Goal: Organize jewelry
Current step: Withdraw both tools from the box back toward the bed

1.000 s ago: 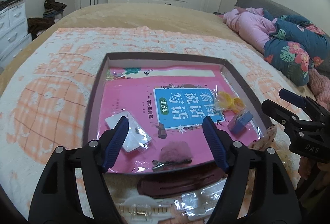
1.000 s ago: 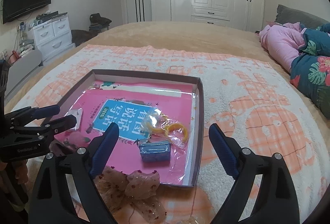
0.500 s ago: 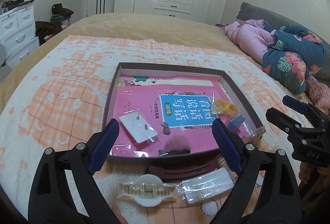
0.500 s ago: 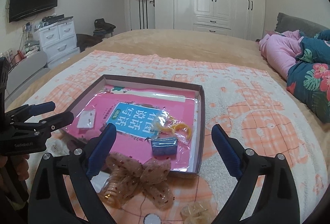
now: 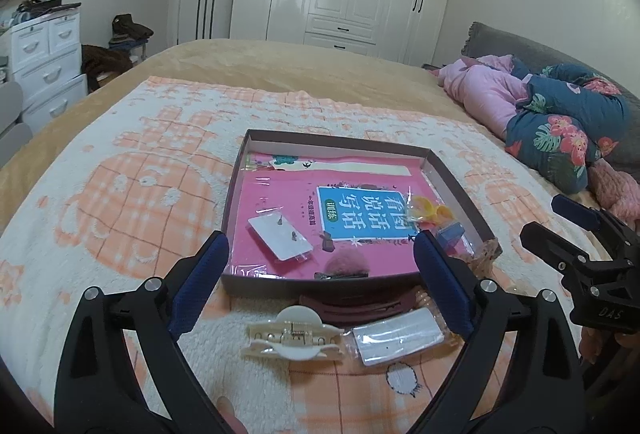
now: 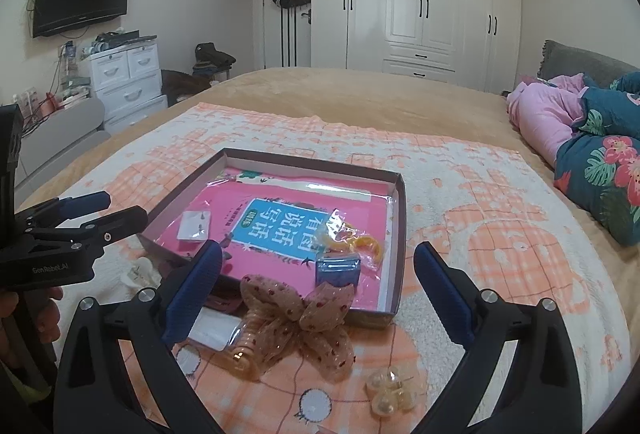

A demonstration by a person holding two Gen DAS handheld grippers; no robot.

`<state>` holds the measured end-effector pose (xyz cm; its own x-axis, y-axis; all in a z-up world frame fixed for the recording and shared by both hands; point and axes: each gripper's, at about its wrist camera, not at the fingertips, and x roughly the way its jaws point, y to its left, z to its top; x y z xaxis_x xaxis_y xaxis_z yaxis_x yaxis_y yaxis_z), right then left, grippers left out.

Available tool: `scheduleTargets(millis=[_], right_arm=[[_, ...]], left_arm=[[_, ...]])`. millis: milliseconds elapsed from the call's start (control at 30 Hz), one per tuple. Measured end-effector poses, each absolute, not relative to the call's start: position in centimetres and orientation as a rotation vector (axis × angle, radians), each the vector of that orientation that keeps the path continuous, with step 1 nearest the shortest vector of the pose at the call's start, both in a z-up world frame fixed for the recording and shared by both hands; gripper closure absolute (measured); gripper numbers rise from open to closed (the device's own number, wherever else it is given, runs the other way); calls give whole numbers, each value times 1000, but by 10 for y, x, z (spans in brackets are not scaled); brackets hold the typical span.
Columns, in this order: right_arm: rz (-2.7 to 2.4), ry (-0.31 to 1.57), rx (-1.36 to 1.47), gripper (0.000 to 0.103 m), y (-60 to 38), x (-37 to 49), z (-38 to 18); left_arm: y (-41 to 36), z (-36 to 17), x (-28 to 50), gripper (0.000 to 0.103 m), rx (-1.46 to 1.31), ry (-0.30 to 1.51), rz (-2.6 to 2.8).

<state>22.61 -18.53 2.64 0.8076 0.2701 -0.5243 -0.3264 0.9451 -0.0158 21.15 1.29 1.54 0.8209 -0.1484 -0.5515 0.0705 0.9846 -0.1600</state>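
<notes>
A shallow brown box (image 5: 236, 170) (image 6: 400, 218) lies on the bed, lined with a pink book. In it are an earring card (image 5: 280, 237), a dark pink pom clip (image 5: 346, 266), yellow rings in a bag (image 5: 428, 208) (image 6: 360, 240) and a blue item (image 6: 338, 269). In front of the box lie a white claw clip (image 5: 294, 336), a maroon clip (image 5: 352, 308), a clear packet (image 5: 396, 334), a beige bow clip (image 6: 300, 318) and a pearl flower (image 6: 390, 392). My left gripper (image 5: 320, 282) is open above the white clip. My right gripper (image 6: 316, 292) is open above the bow.
The bed is covered by a white and orange blanket (image 5: 120, 194). Pink and floral bedding (image 5: 560, 114) is piled at the right. White drawers (image 6: 124, 82) and wardrobes (image 6: 420, 2) stand beyond the bed.
Both grippers have pulled back and up from the box. More loose items in front of the box have come into view. Both stay open.
</notes>
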Motion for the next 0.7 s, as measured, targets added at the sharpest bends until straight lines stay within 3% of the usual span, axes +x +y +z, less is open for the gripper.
scheduleTargets(millis=[700], right_arm=[[338, 556, -120, 9, -190, 184, 14]], left_arm=[[17, 11, 174, 18, -136, 574, -95]])
